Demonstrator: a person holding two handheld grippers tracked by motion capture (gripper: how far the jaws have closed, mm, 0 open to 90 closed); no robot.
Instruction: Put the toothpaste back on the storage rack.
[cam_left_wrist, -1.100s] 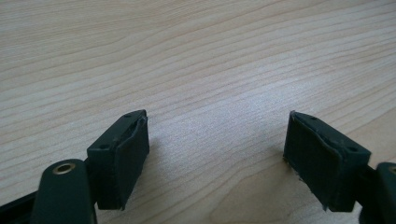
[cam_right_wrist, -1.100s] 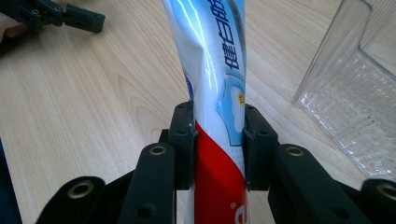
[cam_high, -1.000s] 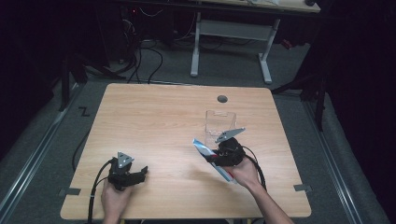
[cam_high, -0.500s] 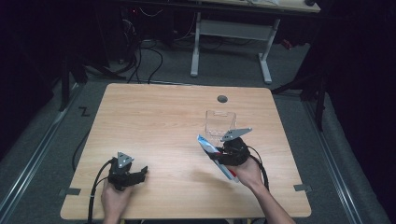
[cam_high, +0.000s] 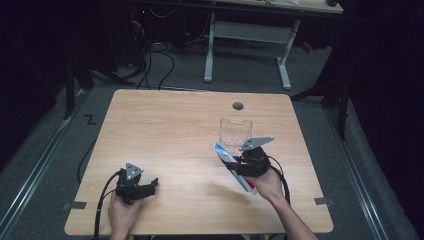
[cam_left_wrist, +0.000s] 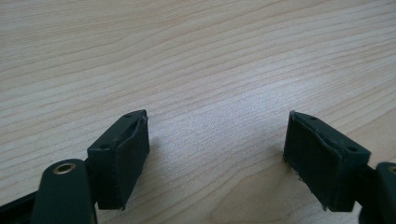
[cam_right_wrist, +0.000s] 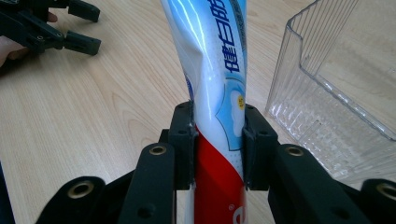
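On the wooden table (cam_high: 170, 130) I see a clear plastic box (cam_high: 236, 131) standing near the right side. Just beside it, my right gripper (cam_right_wrist: 218, 135) is squeezed tight on a toothpaste tube (cam_right_wrist: 215, 70), with one jaw pressing on each side. I see the blue and white part of the tube sticking out past the jaws, and the red part sits behind them. My left gripper (cam_left_wrist: 217, 144) rests low on the bare wood, well apart from the tube, its jaws spread wide with nothing between them.
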